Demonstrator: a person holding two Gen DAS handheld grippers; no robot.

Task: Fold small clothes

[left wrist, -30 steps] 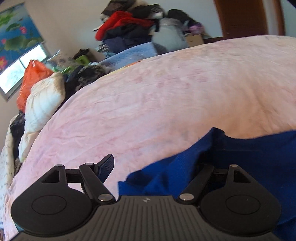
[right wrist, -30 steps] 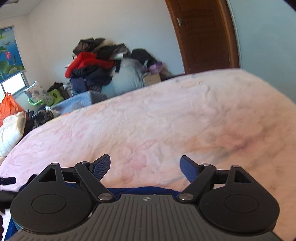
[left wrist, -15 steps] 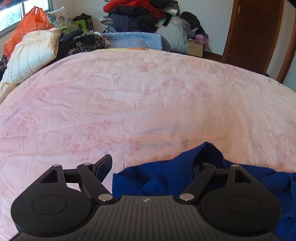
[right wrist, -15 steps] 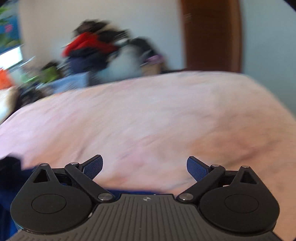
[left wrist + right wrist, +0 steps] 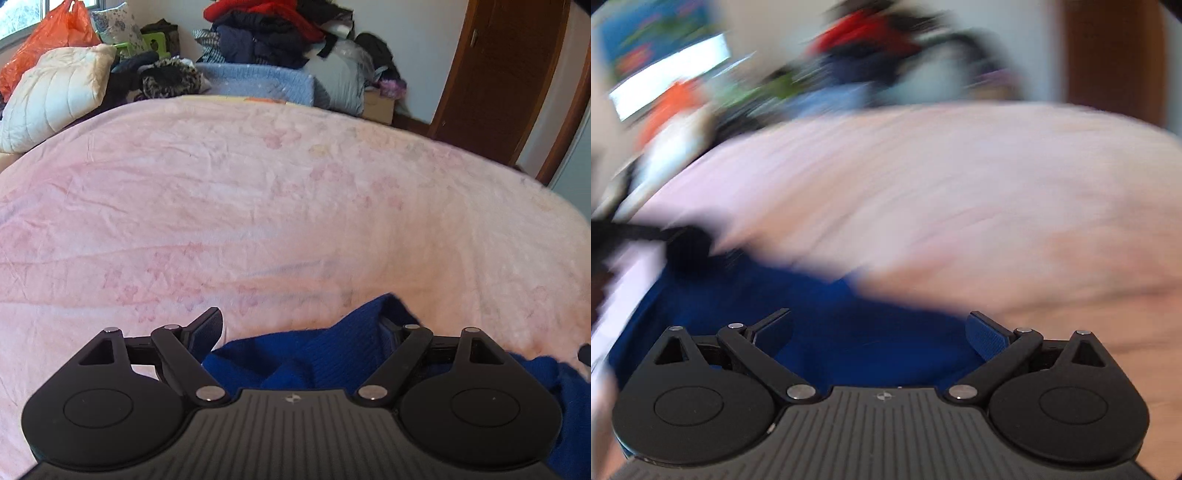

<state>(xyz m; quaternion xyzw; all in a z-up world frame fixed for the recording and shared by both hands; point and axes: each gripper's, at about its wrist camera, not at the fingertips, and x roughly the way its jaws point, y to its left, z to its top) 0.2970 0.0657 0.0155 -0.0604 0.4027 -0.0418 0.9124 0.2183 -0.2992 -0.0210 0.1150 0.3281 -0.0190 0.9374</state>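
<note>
Now listed: your right gripper (image 5: 881,332), jaws opening wide over the blue garment (image 5: 820,314) on the pink bed (image 5: 295,206), nothing pinched; left gripper (image 5: 299,328), jaws apart, cloth bunched between; hold let go, garment awaits folding

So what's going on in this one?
A person is folding a blue garment on a pink bedspread, a hand-held gripper in each hand. The left hand-held gripper stands wide with cloth bunched between its fingers. The right hand-held gripper is opening over the garment, gripping nothing; its view is blurred.
</note>
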